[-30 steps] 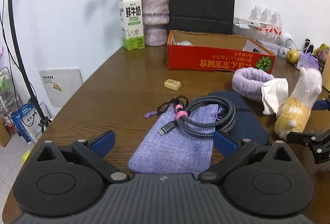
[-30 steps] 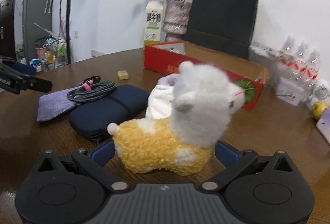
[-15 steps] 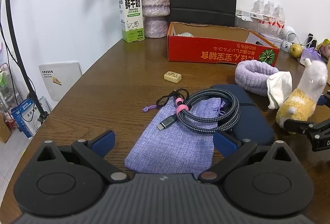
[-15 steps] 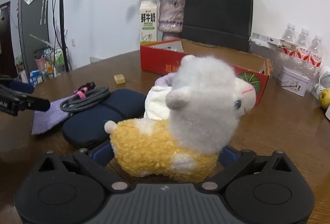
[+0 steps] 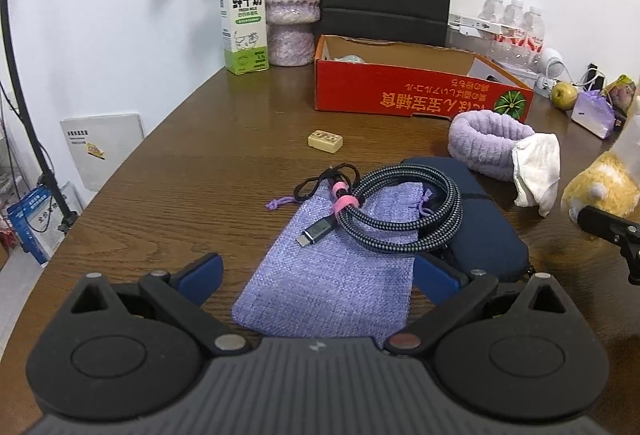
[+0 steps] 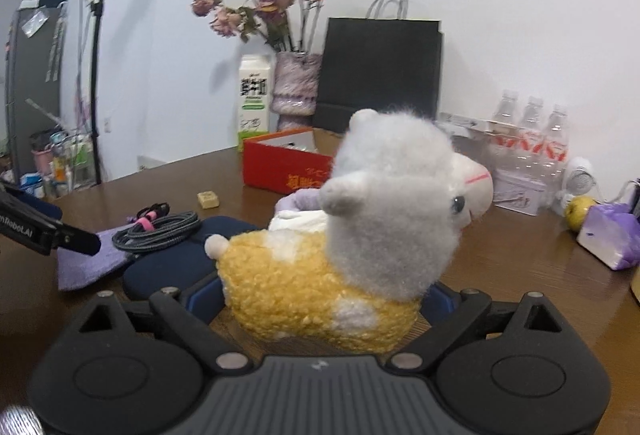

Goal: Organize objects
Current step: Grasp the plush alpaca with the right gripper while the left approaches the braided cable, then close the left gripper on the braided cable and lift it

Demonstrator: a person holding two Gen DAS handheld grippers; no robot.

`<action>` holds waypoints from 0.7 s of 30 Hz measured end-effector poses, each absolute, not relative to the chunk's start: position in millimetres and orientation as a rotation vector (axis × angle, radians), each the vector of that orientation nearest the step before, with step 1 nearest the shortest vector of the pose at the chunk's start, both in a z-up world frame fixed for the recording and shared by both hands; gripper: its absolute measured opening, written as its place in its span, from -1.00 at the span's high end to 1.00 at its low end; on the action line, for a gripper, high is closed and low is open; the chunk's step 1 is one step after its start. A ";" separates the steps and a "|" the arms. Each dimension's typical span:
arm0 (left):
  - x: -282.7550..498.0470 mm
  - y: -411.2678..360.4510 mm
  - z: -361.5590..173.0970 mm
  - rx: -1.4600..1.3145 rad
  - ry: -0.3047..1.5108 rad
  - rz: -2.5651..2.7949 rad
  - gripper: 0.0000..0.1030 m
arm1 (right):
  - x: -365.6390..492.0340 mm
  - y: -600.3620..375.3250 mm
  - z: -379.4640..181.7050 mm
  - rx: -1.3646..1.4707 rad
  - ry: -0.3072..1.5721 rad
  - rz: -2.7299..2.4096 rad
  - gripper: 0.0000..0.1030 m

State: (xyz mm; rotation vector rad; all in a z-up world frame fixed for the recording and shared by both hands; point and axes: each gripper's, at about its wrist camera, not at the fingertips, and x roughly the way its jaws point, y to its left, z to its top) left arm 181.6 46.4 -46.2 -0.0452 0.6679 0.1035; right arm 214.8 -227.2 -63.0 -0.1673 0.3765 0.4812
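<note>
- Bench (image 5: 200, 163): your dark, grained wood surface against a white wall.
- Right gripper (image 6: 320, 299): jaws closing around the fuzzy plush alpaca (image 6: 360, 235).
- Left gripper (image 5: 316, 271): wide open, empty, above the woven lilac pouch (image 5: 340, 267).

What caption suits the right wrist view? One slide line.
Right hand-held gripper closing around a plush alpaca on the wooden table.

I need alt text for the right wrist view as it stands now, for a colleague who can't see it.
A yellow and grey plush alpaca fills the view, standing on the wooden table between the fingers of the right gripper, whose jaws are closing around it. Behind it lie a dark blue pouch, a coiled cable and a red cardboard box.
</note>
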 end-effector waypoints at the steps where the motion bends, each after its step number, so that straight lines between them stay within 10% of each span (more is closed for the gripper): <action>1: 182.4 46.6 -46.0 -0.045 0.667 0.094 -1.00 | 214.0 -227.9 -63.0 -0.163 0.373 0.466 -0.87; 21: 267.7 55.4 -36.6 -0.172 0.854 -0.143 -1.00 | 216.0 -231.3 -63.6 -0.119 0.330 0.274 -0.87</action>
